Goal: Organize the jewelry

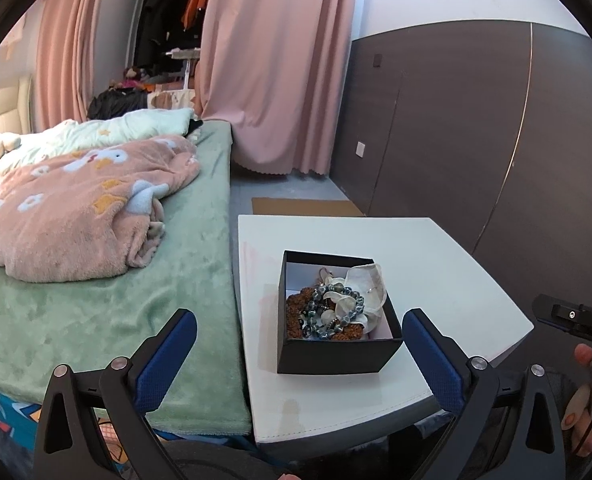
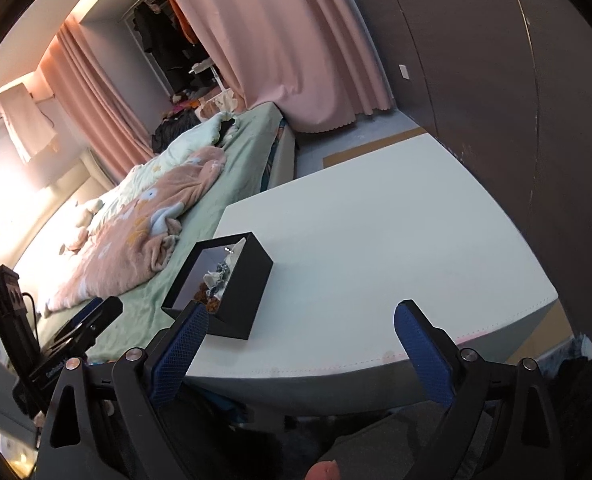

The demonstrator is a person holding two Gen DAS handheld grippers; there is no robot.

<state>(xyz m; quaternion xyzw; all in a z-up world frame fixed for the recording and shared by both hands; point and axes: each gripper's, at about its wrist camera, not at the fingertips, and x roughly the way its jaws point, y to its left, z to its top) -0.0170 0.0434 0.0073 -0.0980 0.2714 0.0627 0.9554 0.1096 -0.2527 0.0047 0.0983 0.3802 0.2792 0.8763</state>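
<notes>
Far left of the left hand-held gripper (image 1: 299,334): bed with green plush cover (image 1: 108,264), a crumpled pink fleece blanket with flower print (image 1: 76,208) on it; not part of the job. Left hand-held gripper: blue-padded fingers spread wide, nothing between them, hovering short of the near edge of the white rectangular surface (image 1: 448,264). Directly ahead of it, between the fingertips' line of sight, sits the open black square cardboard box (image 1: 336,354). Inside the box, a tangled heap of jewelry (image 1: 332,308): grey-blue bead strands, brown beads, pale shell-like pieces, all piled together, nothing sorted into separate lots. Box likely sits near the surface's front-left corner so both tools reach it. Right hand-held gripper (image 2: 301,320): fingers likewise spread wide and empty, held low at the front edge; from it, the box lies ahead and to its left, just beyond its left fingertip. To the right of the box the surface is bare white, well clear. Judgement: the scene fits jewelry waiting to be lifted out and laid apart, or jewelry gathered into the box for storage; cannot tell which.
</notes>
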